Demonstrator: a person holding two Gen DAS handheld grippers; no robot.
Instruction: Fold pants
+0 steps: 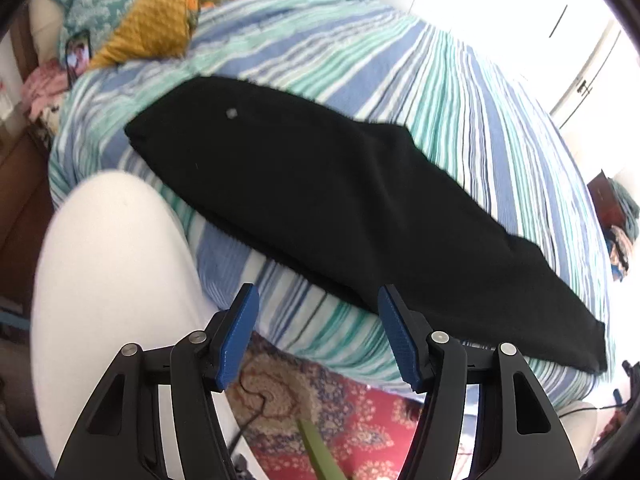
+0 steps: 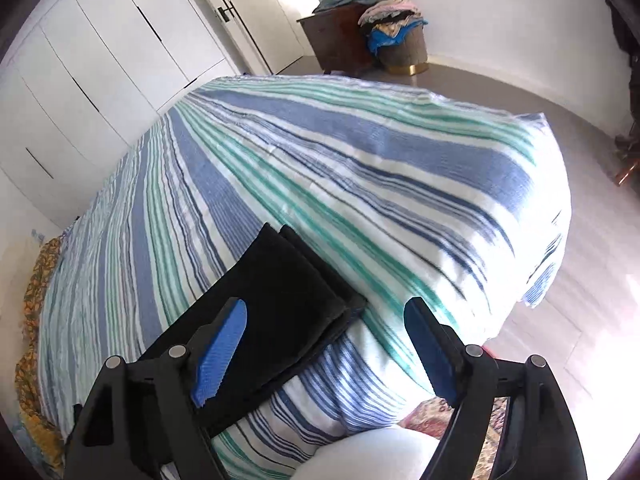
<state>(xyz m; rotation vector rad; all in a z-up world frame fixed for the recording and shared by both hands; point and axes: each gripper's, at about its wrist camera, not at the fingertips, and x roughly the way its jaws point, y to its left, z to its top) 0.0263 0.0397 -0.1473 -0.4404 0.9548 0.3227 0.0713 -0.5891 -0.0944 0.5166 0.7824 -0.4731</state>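
Black pants (image 1: 340, 200) lie flat on the striped bed (image 1: 400, 64), folded lengthwise into one long strip running from upper left to lower right. My left gripper (image 1: 318, 300) is open and empty, held above the bed's near edge just short of the pants. In the right wrist view the leg-cuff end of the pants (image 2: 280, 292) lies on the bed (image 2: 360, 160) near its edge. My right gripper (image 2: 326, 316) is open and empty, hovering above that end.
Pillows and a yellow blanket (image 1: 148, 28) lie at the head of the bed. A white-clad leg (image 1: 108, 280) stands left of the left gripper. A patterned rug (image 1: 340, 412) covers the floor below. A laundry basket (image 2: 400, 44) and dresser stand by the far wall.
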